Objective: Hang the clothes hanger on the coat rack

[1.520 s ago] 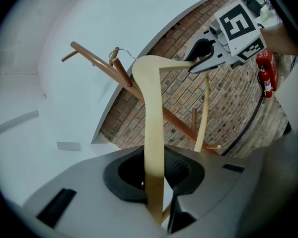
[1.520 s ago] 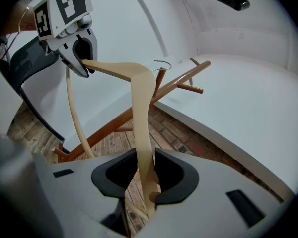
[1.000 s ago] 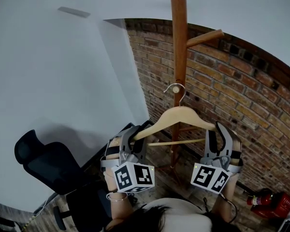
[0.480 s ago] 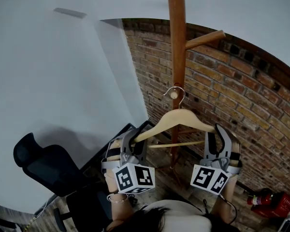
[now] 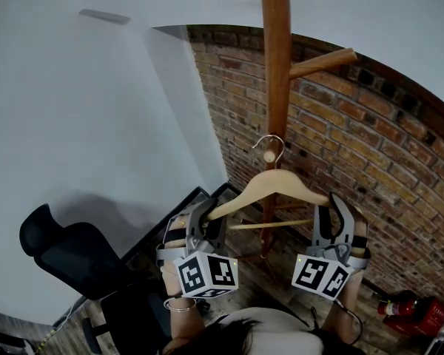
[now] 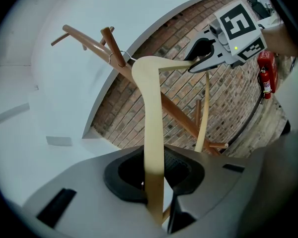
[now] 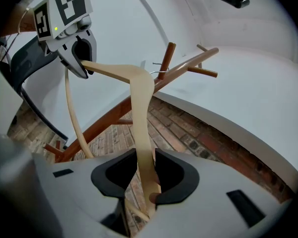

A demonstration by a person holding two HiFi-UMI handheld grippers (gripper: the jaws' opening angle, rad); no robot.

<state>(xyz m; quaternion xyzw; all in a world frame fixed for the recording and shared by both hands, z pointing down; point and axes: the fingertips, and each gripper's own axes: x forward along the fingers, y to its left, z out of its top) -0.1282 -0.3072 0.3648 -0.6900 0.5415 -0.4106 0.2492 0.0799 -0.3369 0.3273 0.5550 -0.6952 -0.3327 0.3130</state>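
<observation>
You're standing right up against the coat rack (image 5: 275,87), its wooden pole running up in front of the brick wall (image 5: 370,146), and that's the one big fixed thing here, so everything else has to be steered around it. Next down in size is the clothes hanger (image 5: 270,183): you've got it stretched level between your two tools, just in front of the pole and below the long upper branch (image 5: 322,61). It reads as plain pale wood, so I'd judge it light and stiff. It won't sag or fold, but the smooth finish looks like it could slide in the pads if you twist it. The left gripper (image 5: 198,217) is clamped on the left shoulder tip, jaws partway closed with the wooden arm pinched between them. The right gripper (image 5: 337,214) matches it on the right shoulder tip, jaws pressed onto the wood from both sides. Those outer ends look like the right place to hold, since they give you leverage to tip the top. I'd leave the thin lower bar (image 5: 270,225) alone; it looks the weakest part. Smallest of all, the wire hook (image 5: 271,140) sits looped around the knob of a short peg (image 5: 269,156), though whether it bears on the peg I can't tell.
</observation>
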